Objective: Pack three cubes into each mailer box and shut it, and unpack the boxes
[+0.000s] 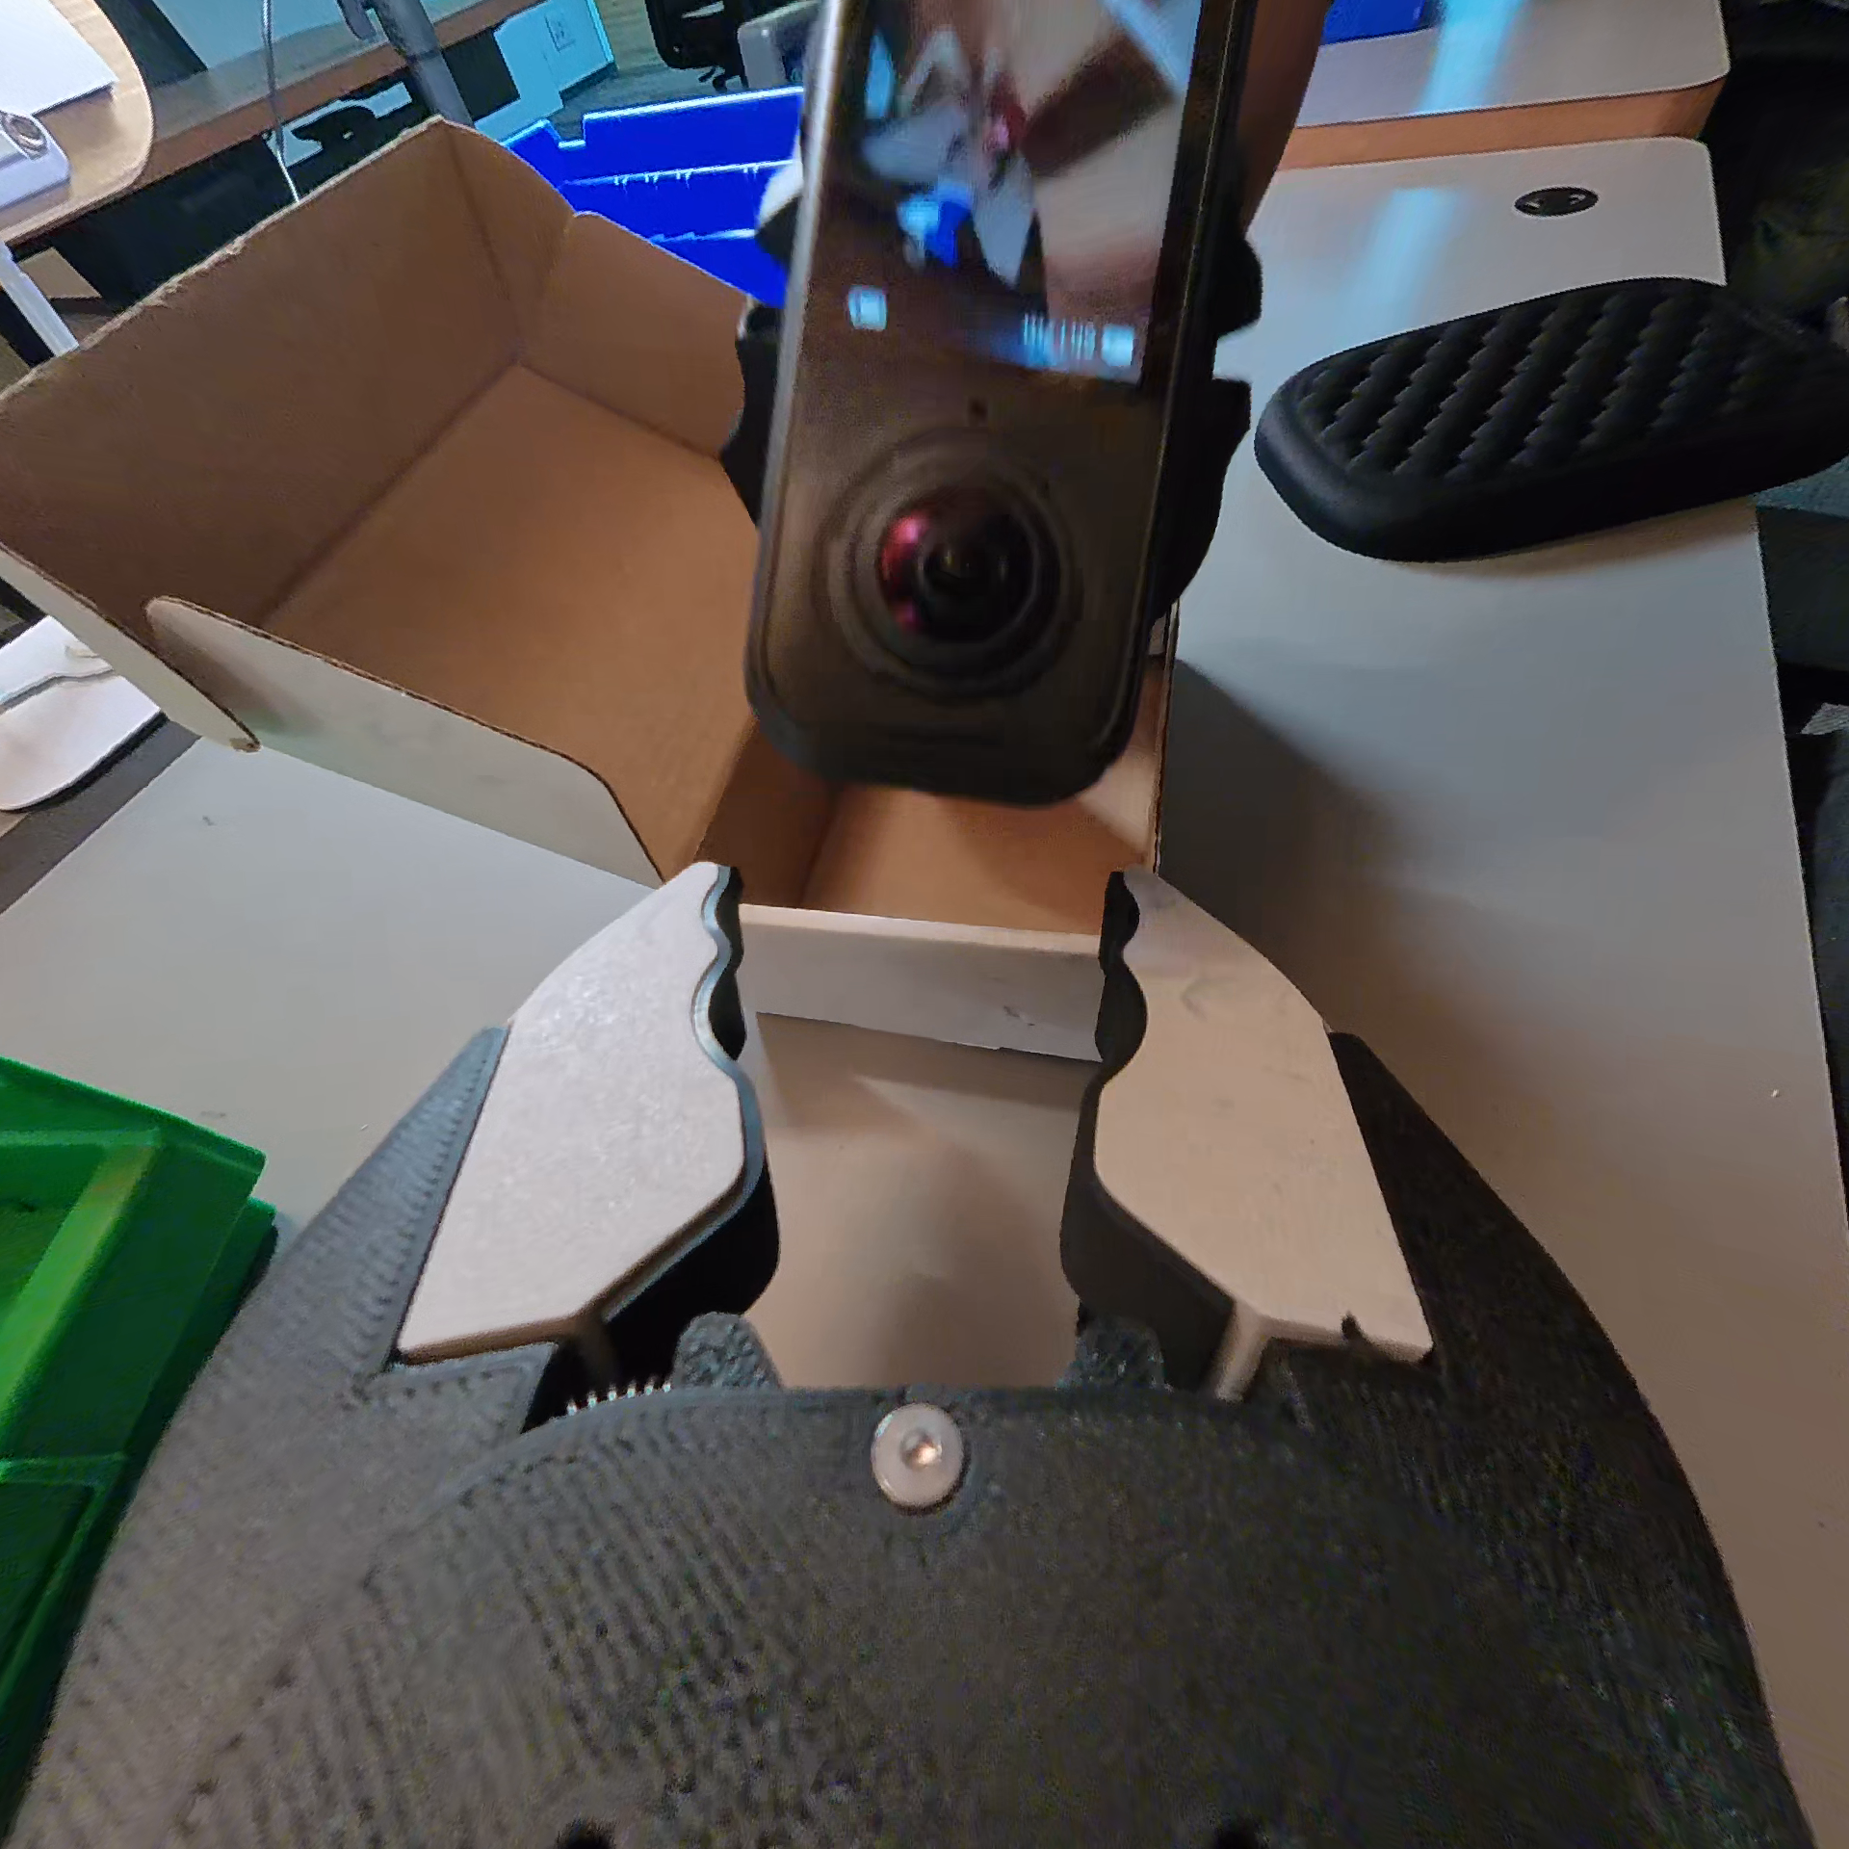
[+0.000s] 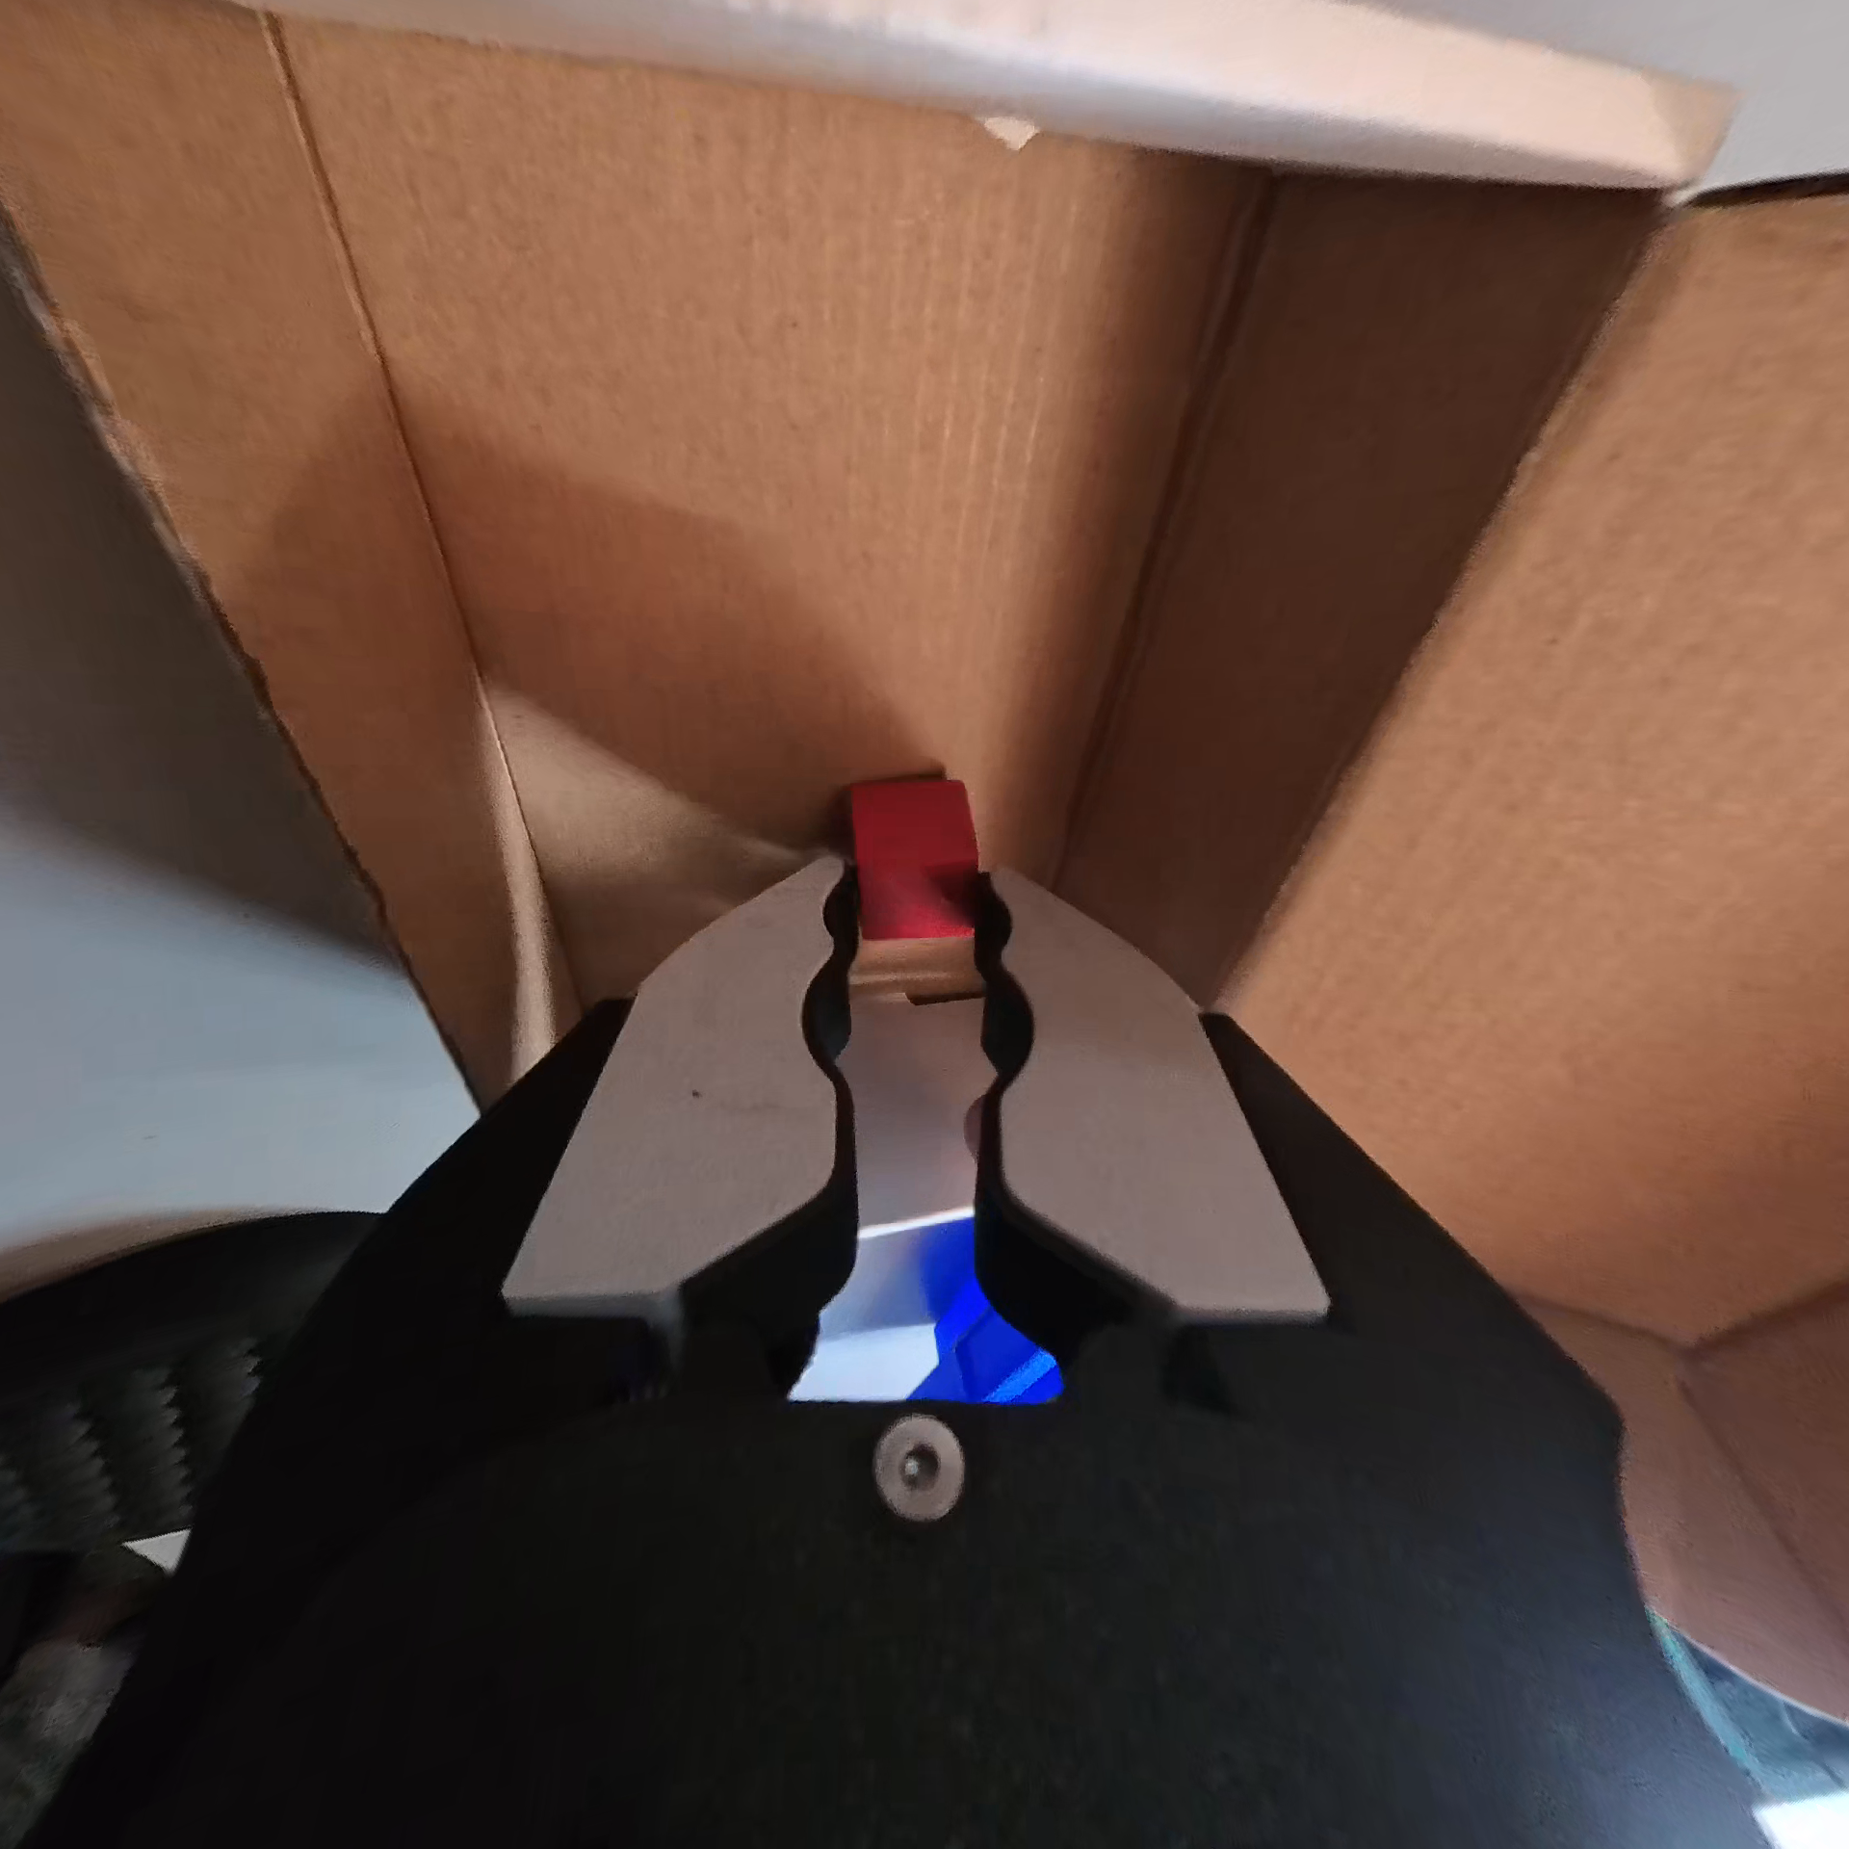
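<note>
Desk [image 1: 1451,800] first: grey, wide, w/ bare room on your right side, while a green bin [image 1: 110,1301] crowds the near left corner, so swing out rightward if you need clearance. On it sits the mailer box [image 1: 420,520], lid flaps stood up and out, prob. so you get a straight drop into the cavity; its white front wall lies right between your left claw [image 1: 920,961] tips, which are spread wide and grasping nothing, apparently there to steady the box. Your right claw [image 2: 912,905] is reaching down inside, its camera body blocking much of the left wrist view. It's clenched on the red cube [image 2: 915,850], gripped at the tips only, low in the box near the far wall; whether the cube touches the floor yet I can't tell, blur's bad. Walls are close on both sides, so lift straight up, no sideways sweep.
</note>
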A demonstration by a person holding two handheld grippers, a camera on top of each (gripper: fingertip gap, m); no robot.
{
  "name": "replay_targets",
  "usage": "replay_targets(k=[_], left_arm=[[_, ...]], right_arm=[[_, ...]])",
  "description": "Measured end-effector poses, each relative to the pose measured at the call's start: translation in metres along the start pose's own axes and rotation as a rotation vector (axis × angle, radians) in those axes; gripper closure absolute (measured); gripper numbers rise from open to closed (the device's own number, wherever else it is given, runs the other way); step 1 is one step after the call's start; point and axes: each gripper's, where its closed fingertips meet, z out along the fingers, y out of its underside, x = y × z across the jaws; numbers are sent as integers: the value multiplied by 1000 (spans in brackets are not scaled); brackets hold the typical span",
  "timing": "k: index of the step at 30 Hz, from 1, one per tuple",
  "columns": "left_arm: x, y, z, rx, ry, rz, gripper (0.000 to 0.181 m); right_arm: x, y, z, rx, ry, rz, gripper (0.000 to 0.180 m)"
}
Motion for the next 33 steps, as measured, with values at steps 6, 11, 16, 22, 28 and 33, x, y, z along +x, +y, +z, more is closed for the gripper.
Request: replay_targets(k=[6,11,16,22,28,33], left_arm=[[1,-4,-2,25,13,-31,112],[1,-6,-2,33,17,-42,112],[4,-5,1,25,21,-32,112],[7,-3,3,21,37,-46,112],[4,2,7,9,51,-81,112],[4,0,6,28,60,-88,112]], right_arm=[[17,5,-52,166,18,83,158],[55,60,-111,233,95,216,158],[102,164,-112,104,161,405,158],[119,260,-35,-33,103,577,158],[121,271,40,-40,40,577,157],[121,265,77,-86,-30,584,157]])
